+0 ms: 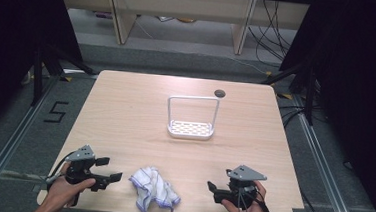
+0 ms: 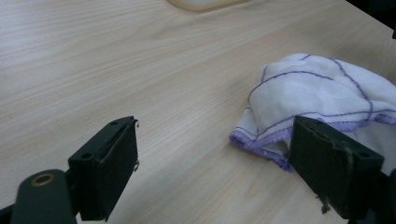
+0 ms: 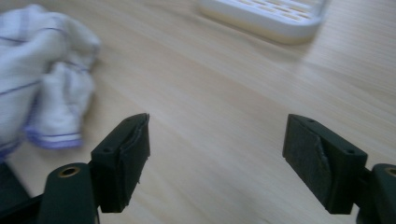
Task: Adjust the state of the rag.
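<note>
A crumpled white cloth with purple trim lies near the table's front edge, between the two grippers. My left gripper sits to its left, held by a hand, jaws open and pointing at the cloth. In the left gripper view the cloth lies just beyond the right jaw, and nothing is between the jaws. My right gripper rests at the cloth's right, also open and empty; its view has the cloth at upper left.
A white rack with a tall wire handle and a slotted base stands past the table's middle; its base is in the right gripper view. A round cable hole is at the back. The wooden table has dark floor around it.
</note>
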Demonstrator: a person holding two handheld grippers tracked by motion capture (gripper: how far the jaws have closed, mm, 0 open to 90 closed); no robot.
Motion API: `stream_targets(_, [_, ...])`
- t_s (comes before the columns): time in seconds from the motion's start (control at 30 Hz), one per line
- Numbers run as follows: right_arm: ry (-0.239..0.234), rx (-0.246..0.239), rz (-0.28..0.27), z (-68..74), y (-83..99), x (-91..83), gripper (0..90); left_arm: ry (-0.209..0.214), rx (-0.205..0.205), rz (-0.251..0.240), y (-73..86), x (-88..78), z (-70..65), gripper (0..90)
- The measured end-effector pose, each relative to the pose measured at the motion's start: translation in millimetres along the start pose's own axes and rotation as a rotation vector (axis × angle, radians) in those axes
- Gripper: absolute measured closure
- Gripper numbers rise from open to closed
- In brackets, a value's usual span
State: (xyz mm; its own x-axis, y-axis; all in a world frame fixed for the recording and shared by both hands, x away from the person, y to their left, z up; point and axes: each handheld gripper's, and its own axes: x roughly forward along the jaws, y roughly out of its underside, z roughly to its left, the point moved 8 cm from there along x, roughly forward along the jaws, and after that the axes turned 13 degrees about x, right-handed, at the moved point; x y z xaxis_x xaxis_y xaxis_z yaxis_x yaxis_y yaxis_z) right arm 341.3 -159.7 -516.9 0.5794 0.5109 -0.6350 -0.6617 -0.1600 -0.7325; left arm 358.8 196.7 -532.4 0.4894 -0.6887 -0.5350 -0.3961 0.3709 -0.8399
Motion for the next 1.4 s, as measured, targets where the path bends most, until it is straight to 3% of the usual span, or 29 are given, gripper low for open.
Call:
stream_targets(0.07, [-0.043, -0.035, 0.008, 12.9, -1.2, -0.7, 28.0, -0.002, 0.003, -0.002, -2.0, 0.0, -3.4, 15.0])
stream_targets(0.1, [-0.058, -0.024, 0.011, 20.1, -1.3, -1.0, 27.8, 0.006, 0.008, -0.004, -3.0, 0.3, -5.0, 15.0])
stream_targets(0.23, [-0.141, -0.094, 0.022, 47.6, -1.7, 0.4, 30.8, 0.019, 0.031, -0.004, -6.9, -0.1, -13.3, 15.2])
stream_targets(0.33, [-0.154, -0.11, 0.031, 57.5, -0.9, -0.3, 32.8, 0.033, 0.042, 0.001, -8.4, -0.7, -18.3, 15.9])
stream_targets(0.37, [-0.187, -0.149, 0.033, 69.5, -0.3, 0.4, 34.4, 0.05, 0.053, -0.003, -10.3, -0.3, -24.9, 16.2])
stream_targets(0.4, [-0.187, -0.149, 0.033, 69.5, -0.3, 0.4, 34.4, 0.05, 0.053, -0.003, -10.3, -0.3, -24.9, 16.3])
stream_targets(0.43, [-0.207, -0.171, 0.053, 80.3, 2.9, 1.8, 35.8, 0.067, 0.065, -0.002, -11.5, 0.1, -31.8, 16.5])
stream_targets(0.53, [-0.225, -0.199, 0.069, 90.0, 5.7, 4.0, 37.9, 0.08, 0.082, 0.001, -12.7, 0.5, -38.9, 18.1])
stream_targets(0.57, [-0.245, -0.229, 0.076, 99.5, 7.8, 6.0, 39.7, 0.088, 0.094, 0.004, -13.7, 1.0, -45.8, 18.4])
stream_targets(0.87, [-0.271, -0.294, 0.121, 119.4, 16.4, 15.0, 44.5, 0.145, 0.175, 0.023, -18.6, 6.0, -74.3, 22.8])
stream_targets(1.0, [-0.271, -0.3, 0.146, 124.3, 19.8, 21.2, 45.6, 0.13, 0.186, 0.04, -19.6, 13.2, -73.8, 23.0])
stream_targets(1.13, [-0.267, -0.307, 0.156, 127.8, 21.0, 25.4, 46.4, 0.069, 0.26, 0.087, -17.6, 20.0, -66.5, 25.9])
stream_targets(1.2, [-0.271, -0.316, 0.156, 128.6, 21.0, 26.6, 46.7, 0.063, 0.268, 0.089, -17.9, 22.3, -67.0, 27.4])
stream_targets(1.27, [-0.267, -0.325, 0.161, 129.6, 21.0, 29.4, 49.6, 0.072, 0.337, 0.116, -17.3, 27.3, -64.1, 34.6])
stream_targets(1.4, [-0.259, -0.322, 0.166, 128.4, 21.1, 33.3, 55.6, 0.073, 0.365, 0.126, -17.5, 33.0, -60.8, 52.5])
